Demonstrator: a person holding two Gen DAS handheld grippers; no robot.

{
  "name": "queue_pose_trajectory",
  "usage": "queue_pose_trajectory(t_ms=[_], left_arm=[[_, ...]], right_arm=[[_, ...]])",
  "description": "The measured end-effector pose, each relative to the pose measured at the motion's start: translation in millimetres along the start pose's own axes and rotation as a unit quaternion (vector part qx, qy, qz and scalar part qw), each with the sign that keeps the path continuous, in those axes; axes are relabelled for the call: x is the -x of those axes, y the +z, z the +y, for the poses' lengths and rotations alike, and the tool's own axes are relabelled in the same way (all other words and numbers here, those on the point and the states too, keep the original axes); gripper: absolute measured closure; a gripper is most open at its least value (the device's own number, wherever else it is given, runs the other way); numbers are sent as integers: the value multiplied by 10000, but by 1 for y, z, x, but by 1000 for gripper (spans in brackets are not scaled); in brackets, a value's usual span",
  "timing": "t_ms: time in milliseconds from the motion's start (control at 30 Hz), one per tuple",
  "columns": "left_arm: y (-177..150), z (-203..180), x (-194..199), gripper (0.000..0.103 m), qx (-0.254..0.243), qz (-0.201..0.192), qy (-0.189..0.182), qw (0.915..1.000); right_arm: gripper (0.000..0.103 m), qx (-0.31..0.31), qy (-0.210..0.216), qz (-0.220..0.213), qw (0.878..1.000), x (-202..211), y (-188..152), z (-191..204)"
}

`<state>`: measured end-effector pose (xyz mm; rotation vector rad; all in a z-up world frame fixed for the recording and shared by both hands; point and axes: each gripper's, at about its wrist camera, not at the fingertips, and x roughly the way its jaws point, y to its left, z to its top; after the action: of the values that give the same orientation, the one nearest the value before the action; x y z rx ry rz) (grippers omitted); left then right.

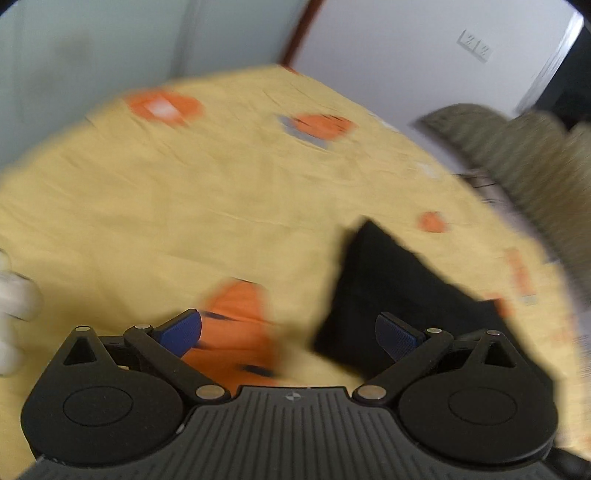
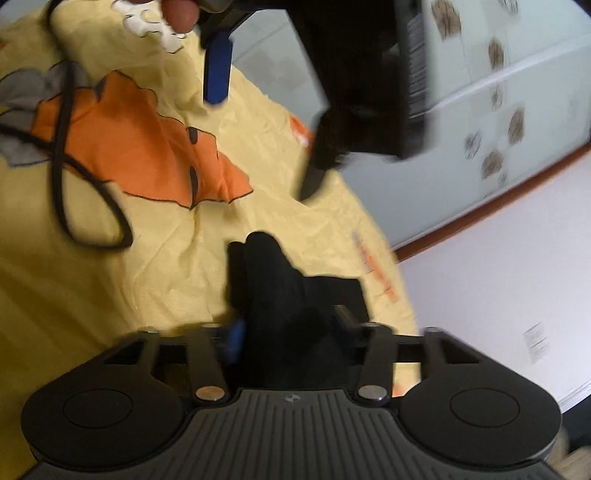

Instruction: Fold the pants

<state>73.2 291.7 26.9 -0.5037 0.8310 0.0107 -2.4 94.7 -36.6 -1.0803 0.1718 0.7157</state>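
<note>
The black pants (image 1: 388, 291) lie bunched on a yellow bedsheet (image 1: 184, 206), low and right in the left wrist view. My left gripper (image 1: 288, 332) is open above the sheet. Its right blue pad (image 1: 397, 336) hangs over the edge of the black cloth, and nothing is clamped between the pads. In the right wrist view a fold of the pants (image 2: 273, 280) fills the gap of my right gripper (image 2: 290, 328), whose blue pad (image 2: 236, 339) presses against it. The left gripper (image 2: 262, 147) shows at the top of that view, open, with a hand (image 2: 181, 14) on it.
The sheet (image 2: 110, 295) carries orange and grey prints. A black cable (image 2: 62, 147) loops across it on the left. An olive knitted sleeve (image 1: 517, 155) reaches in from the right. The bed's edge, a pale wall and a white floor lie beyond.
</note>
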Motion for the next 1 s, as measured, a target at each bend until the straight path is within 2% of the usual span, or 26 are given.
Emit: queue_pose_trajectory(t_ms=[33, 100, 167, 233, 300, 433, 500, 567, 600, 633, 667, 700, 733, 833, 900, 1000], left_arm=[[2, 0, -8, 1, 222, 181, -328, 9991], [4, 4, -26, 1, 720, 557, -877, 9920], [6, 7, -45, 1, 1133, 812, -1182, 9832], [10, 6, -62, 1, 1314, 897, -1349, 9780], [18, 3, -77, 1, 1416, 988, -1580, 9722], [28, -10, -110, 1, 1573, 1145, -2191, 9561], [32, -13, -121, 8, 1622, 1113, -2063, 9585], [34, -12, -127, 25, 1613, 1037, -2028, 9603], [35, -11, -127, 28, 1607, 1015, -1990, 9614], [35, -9, -128, 36, 1573, 1001, -1935, 9632], [35, -9, -128, 48, 1497, 970, -1869, 9660], [36, -9, -128, 54, 1379, 945, -1749, 9703], [36, -10, -127, 61, 1246, 928, -1638, 9742], [34, -18, -121, 73, 871, 767, -1474, 9823], [33, -28, -114, 78, 506, 647, -1375, 9871], [30, -40, -100, 76, 48, 442, -1412, 9890]], right_arm=[[78, -327, 186, -18, 9993, -4, 0, -6], [82, -1159, 576, -95, 9915, -4, -6, -26], [87, -2111, 998, -222, 9721, -3, -15, -54], [87, -2737, 1284, -323, 9527, -1, -24, -76], [87, -3138, 1452, -421, 9374, -3, -31, -92], [87, -3582, 1607, -514, 9183, -5, -40, -104], [87, -3662, 1715, -487, 9133, -9, -40, -106], [87, -3853, 1809, -594, 9029, -2, -43, -112], [87, -4039, 1899, -750, 8918, 7, -50, -119], [87, -4282, 1941, -869, 8783, 15, -58, -127], [87, -4543, 1910, -912, 8654, 18, -68, -137], [87, -4743, 1800, -817, 8579, 16, -76, -145], [87, -4804, 1653, -605, 8592, 12, -81, -150], [87, -4442, 1543, 249, 8822, -25, -82, -148], [87, -4449, 1738, 327, 8780, -50, -80, -141], [87, -4516, 1561, 233, 8781, -69, -74, -138]])
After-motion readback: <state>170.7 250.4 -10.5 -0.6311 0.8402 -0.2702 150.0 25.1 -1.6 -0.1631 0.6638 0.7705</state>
